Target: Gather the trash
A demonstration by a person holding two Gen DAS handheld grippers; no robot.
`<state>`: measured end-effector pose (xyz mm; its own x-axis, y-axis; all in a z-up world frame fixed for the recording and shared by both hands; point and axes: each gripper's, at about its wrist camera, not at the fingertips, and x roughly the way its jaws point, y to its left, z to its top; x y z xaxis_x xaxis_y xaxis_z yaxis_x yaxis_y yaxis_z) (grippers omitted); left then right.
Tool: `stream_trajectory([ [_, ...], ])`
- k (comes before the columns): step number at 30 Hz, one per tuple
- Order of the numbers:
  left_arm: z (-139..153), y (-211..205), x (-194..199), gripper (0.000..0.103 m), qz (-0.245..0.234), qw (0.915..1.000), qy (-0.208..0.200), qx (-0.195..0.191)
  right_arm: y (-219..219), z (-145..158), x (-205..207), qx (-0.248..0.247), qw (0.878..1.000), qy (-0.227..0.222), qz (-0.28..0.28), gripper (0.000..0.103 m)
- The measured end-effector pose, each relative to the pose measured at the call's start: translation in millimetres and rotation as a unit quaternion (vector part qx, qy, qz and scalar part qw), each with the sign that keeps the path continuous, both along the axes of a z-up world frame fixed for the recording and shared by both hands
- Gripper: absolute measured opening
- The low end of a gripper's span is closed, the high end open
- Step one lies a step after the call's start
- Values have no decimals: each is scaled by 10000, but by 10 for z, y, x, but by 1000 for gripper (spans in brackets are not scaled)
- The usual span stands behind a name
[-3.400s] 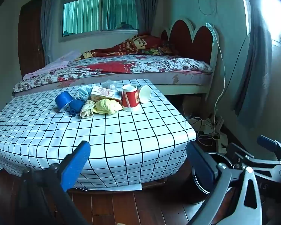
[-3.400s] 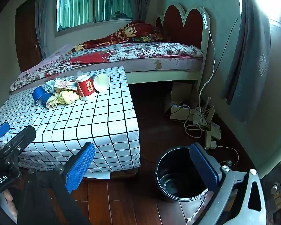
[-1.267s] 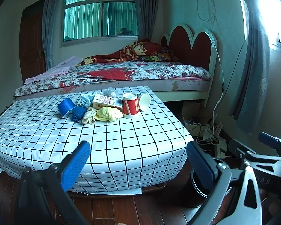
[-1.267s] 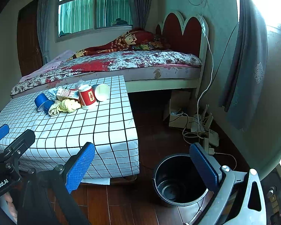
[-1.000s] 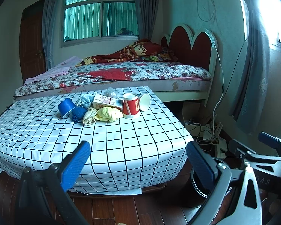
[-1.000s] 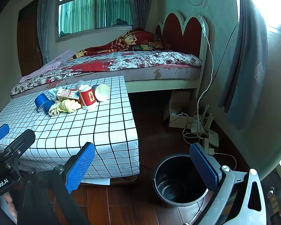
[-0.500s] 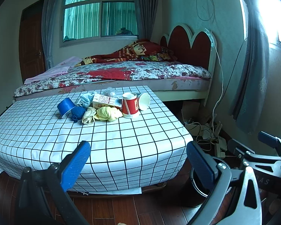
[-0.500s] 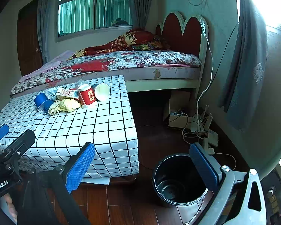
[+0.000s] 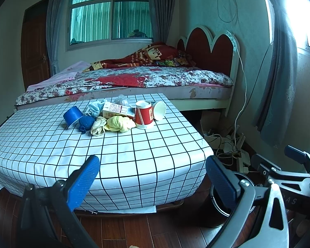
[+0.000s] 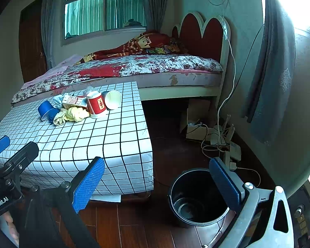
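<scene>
Little moved: both tongs (image 9: 153,177) (image 10: 157,175) agape, trash pile (image 9: 115,115) untouched on table.

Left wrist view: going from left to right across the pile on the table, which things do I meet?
Blue cup → blue cloth ball → cream cloth → yellow cloth → red cup → white cup on its side.
</scene>
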<state>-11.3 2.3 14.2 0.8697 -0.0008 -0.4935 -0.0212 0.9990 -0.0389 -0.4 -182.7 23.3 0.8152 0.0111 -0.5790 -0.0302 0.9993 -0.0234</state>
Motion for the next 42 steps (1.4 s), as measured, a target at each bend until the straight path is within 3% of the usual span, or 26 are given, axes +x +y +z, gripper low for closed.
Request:
stream_trajectory([
  [7, -22, 60, 30, 102, 119, 9999, -9, 67, 56, -18, 42, 17, 9998, 54, 168, 102],
  [13, -80, 377, 269, 103, 406, 9991, 26, 140, 241, -86, 315, -14, 9979, 162, 629, 102],
  [20, -233, 961, 626, 103, 693, 9971, 250, -210, 580, -168, 783, 28, 9931, 151, 1165, 102],
  [26, -403, 1290, 915, 102, 975, 9938, 502, -187, 956, -257, 1243, 134, 9862, 241, 1635, 78],
  [28, -466, 1395, 1060, 101, 996, 9932, 560, -236, 1073, -305, 1424, 140, 9846, 277, 1720, 77],
  [32, -583, 1554, 1402, 79, 819, 9926, 779, -448, 1293, -405, 1820, 133, 9818, 337, 1865, 71],
  [37, -737, 1607, 1862, 74, 685, 9929, 899, -374, 1518, -551, 2300, 128, 9794, 499, 1954, 66],
  [39, -826, 1638, 2041, 65, 603, 9921, 1028, -395, 1578, -637, 2476, 157, 9787, 612, 1955, 65],
  [42, -930, 1648, 2206, 63, 578, 9912, 1151, -314, 1664, -732, 2654, 191, 9762, 721, 2037, 65],
])
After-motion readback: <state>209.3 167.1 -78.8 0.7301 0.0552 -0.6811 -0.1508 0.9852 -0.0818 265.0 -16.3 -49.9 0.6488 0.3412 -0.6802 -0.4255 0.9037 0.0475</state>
